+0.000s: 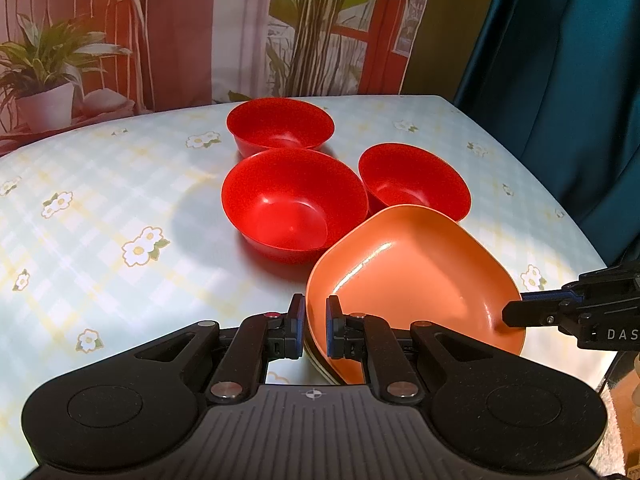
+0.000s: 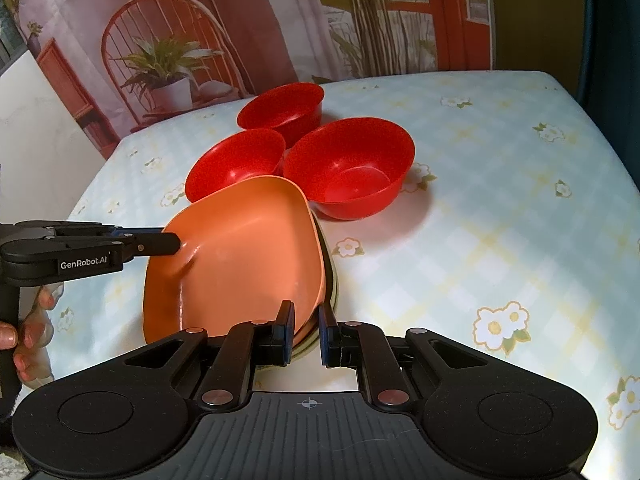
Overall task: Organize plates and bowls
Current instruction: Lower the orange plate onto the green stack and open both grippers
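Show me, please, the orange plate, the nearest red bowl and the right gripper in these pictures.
orange plate [image 1: 416, 276]: left wrist view, on its inner floor.
nearest red bowl [image 1: 294, 200]: left wrist view, on its inside wall.
right gripper [image 2: 306, 330]: right wrist view, midway between its fingertips, at the plate stack's rim.

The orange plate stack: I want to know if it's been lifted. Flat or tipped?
Tipped. The orange plate stack slants with one edge raised, pinched at opposite rims by the left gripper and right gripper.
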The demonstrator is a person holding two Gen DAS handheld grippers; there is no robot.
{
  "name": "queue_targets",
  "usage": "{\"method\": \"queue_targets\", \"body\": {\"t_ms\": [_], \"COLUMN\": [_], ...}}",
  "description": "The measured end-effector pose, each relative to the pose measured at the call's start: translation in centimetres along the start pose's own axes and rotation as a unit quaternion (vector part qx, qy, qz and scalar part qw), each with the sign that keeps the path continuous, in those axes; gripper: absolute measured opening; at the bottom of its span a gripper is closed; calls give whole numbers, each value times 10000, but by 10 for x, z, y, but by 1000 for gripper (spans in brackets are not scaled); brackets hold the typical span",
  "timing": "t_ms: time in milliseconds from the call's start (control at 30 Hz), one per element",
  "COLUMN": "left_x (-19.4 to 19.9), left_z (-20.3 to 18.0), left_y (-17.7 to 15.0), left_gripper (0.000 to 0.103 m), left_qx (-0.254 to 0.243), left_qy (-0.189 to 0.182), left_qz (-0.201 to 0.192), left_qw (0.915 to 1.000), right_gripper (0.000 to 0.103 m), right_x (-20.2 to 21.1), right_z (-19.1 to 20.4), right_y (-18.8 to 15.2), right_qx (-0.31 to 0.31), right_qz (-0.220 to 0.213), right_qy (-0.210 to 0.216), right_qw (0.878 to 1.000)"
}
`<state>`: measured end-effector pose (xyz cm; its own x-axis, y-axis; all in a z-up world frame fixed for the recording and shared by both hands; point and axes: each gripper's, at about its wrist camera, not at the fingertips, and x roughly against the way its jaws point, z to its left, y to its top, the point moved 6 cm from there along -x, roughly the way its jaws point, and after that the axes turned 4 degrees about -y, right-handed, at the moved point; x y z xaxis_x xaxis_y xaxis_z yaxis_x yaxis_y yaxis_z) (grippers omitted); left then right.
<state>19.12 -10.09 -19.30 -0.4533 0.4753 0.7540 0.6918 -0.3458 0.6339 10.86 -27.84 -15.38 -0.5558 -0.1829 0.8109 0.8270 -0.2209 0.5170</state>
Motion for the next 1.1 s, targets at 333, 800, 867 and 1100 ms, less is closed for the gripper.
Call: {"method": "queue_targets", "body": {"t_ms": [333, 800, 867, 1100], "left_x": [0, 2, 1, 1], "left_z": [0, 4, 4, 3], "left_y": [0, 0, 0, -1], "left_gripper": [10, 10, 10, 10], "left_qx": [7, 68, 68, 48], "left_qy": [20, 23, 24, 40], "left_qz": [-7, -49, -42, -34], "left_qw": [10000, 10000, 10000, 10000], "right_gripper": [12, 14, 9, 6], "right_x": [-1, 3, 2, -3], "right_z": [1, -3, -2, -5], "right_y": [0, 14, 14, 9], "right_qx": [42, 126, 180, 210], "right_qz": [-9, -221, -226, -222], "right_qy": [-26, -98, -116, -157], "right_qw": [10000, 9996, 9995, 9994]}}
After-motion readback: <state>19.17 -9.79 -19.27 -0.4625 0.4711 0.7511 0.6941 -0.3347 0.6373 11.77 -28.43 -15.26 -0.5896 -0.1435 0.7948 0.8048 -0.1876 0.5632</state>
